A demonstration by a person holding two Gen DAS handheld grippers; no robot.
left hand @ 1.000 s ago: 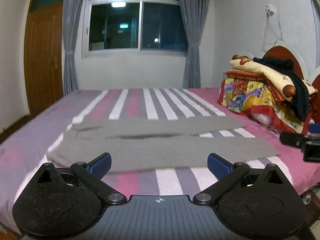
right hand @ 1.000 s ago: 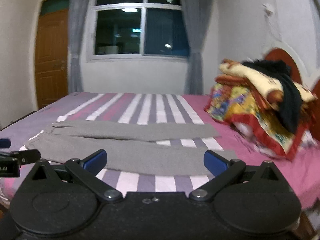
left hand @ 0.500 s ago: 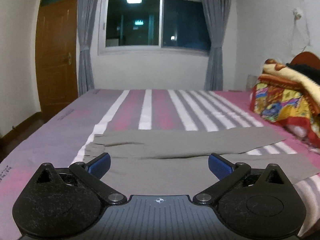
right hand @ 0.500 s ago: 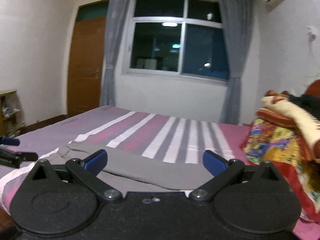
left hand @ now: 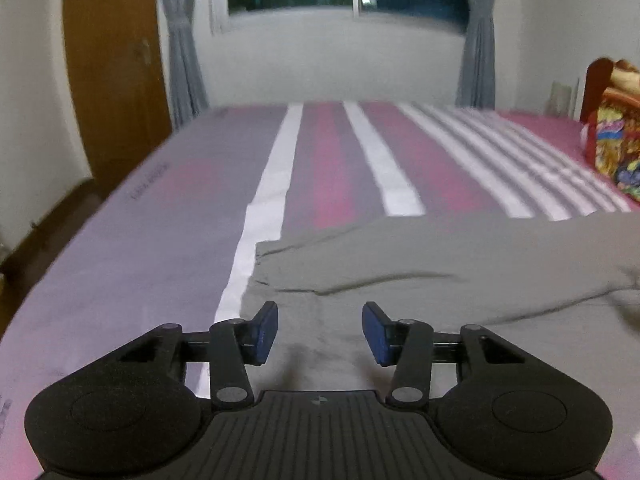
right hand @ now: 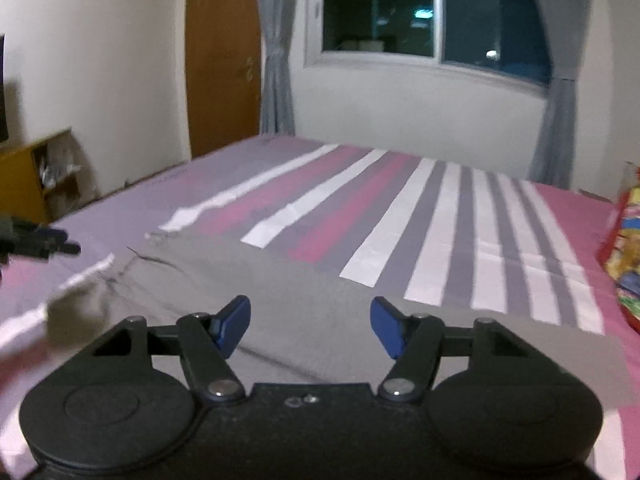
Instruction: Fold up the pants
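Observation:
Grey pants (left hand: 440, 272) lie flat on the striped bed, waist end to the left, legs running right. My left gripper (left hand: 320, 330) is open, low over the waist end near its left edge, with nothing between the blue pads. My right gripper (right hand: 310, 326) is open and empty, low over the near leg of the pants (right hand: 280, 292). The left gripper's tip (right hand: 36, 238) shows at the left edge of the right wrist view. The leg ends lie outside the left wrist view.
The bed (left hand: 180, 216) has a purple, pink and white striped sheet. A pile of colourful bedding (left hand: 616, 132) sits at the right by the headboard. A wooden door (right hand: 224, 60), a curtained window (right hand: 432, 12) and a low shelf (right hand: 36, 176) stand beyond the bed.
Both grippers have come forward and down close over the pants, the left towards the waist end. Their jaws have narrowed but are still open.

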